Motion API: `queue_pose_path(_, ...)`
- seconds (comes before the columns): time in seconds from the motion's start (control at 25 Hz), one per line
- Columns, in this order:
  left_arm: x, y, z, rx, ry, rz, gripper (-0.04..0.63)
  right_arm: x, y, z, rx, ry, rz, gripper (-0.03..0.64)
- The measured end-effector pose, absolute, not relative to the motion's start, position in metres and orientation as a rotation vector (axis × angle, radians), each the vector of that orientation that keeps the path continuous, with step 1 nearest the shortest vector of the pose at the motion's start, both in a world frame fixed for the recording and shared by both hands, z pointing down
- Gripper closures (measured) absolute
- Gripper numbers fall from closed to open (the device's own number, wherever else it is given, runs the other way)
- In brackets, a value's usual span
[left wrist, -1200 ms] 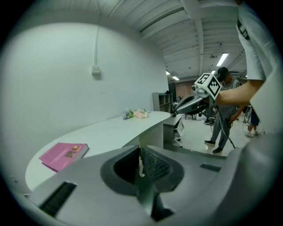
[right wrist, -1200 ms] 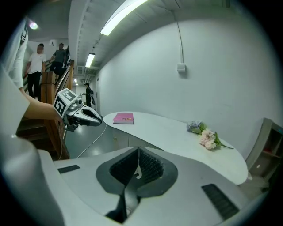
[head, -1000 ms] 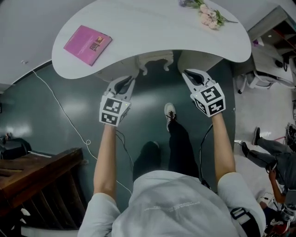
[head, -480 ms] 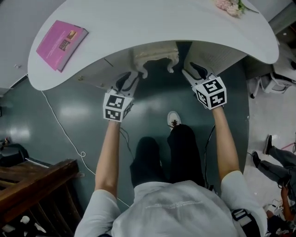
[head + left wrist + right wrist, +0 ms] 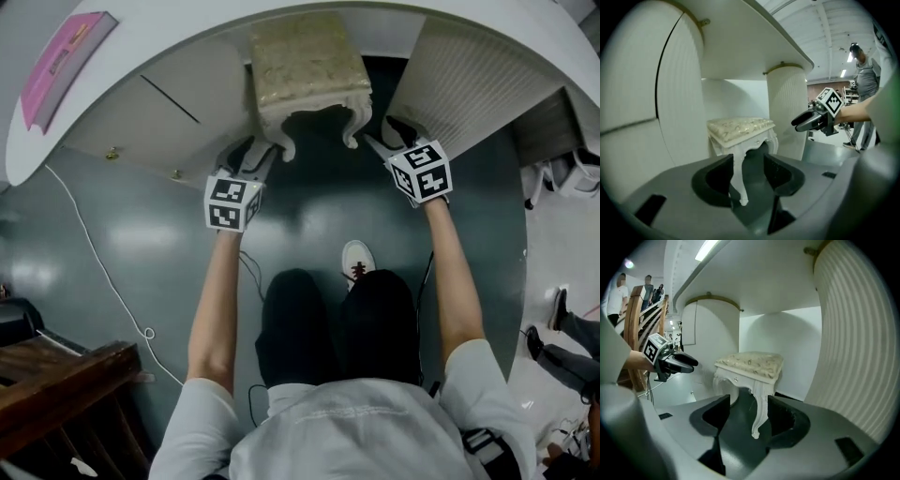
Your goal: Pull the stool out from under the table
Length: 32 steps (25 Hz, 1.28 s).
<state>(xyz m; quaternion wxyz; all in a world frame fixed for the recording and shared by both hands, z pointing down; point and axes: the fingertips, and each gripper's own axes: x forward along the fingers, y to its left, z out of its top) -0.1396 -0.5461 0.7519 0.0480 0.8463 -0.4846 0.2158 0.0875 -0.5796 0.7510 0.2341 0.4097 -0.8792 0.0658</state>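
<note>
A white carved stool [image 5: 309, 70] with a cream patterned cushion stands under the white table [image 5: 187, 37]. My left gripper [image 5: 260, 153] is at the stool's front left leg [image 5: 737, 180]. In the left gripper view that leg shows in the gap of the left gripper [image 5: 747, 176]. Its jaws are opening and the pads are clear of the leg. My right gripper [image 5: 386, 139] is at the front right leg [image 5: 759, 413], which shows between the jaws of the right gripper [image 5: 749, 416]. These jaws are opening too and do not touch the leg.
Ribbed white table pedestals [image 5: 478, 75] flank the stool closely on both sides. A pink book [image 5: 61, 61] lies on the tabletop. The person's legs and white shoe [image 5: 356, 262] stand on the dark floor behind the grippers. A wooden stair rail [image 5: 56, 375] is at lower left and a cable [image 5: 103, 281] trails there.
Both grippers have moved forward under the table edge to the stool's front legs. Their jaws have gone from shut to open. The head view has dropped lower, showing the stool.
</note>
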Motion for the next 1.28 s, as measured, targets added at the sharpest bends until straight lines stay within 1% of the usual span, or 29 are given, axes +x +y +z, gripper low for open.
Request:
queue_pose_path(0.2,-0.136,-0.57,0.783,2.567,-1.432,0.581,0.35,0.09,-0.605,0.795,1.126,-2.379,0.21,0.363)
queue_pose_path(0.36,-0.13,-0.592,0.8,2.526,-1.466,0.578,0.335,0.094,-0.633,0.811,1.135,-2.347,0.192,0.345)
queue_pose_path(0.56,-0.135,-0.62,0.82,2.43,-1.581,0.634,0.319,0.087,-0.664,0.828,1.087,-2.3,0.18,0.344)
queue_pose_path(0.88,-0.146,-0.644,0.836,2.364,-1.626,0.642,0.316,0.067,-0.686,0.841,1.069,-2.281,0.136,0.345)
queue_pose_path(0.96,-0.144,-0.647,0.836,2.388,-1.611,0.673,0.325,0.067,-0.686,0.842,1.071,-2.282,0.113,0.362)
queue_pose_path(1.12,-0.144,-0.646,0.836,2.395,-1.6,0.672,0.344,0.067,-0.684,0.841,1.069,-2.287,0.105,0.373)
queue_pose_path(1.28,-0.144,-0.639,0.838,2.37,-1.621,0.673,0.347,0.069,-0.677,0.842,1.087,-2.269,0.106,0.379)
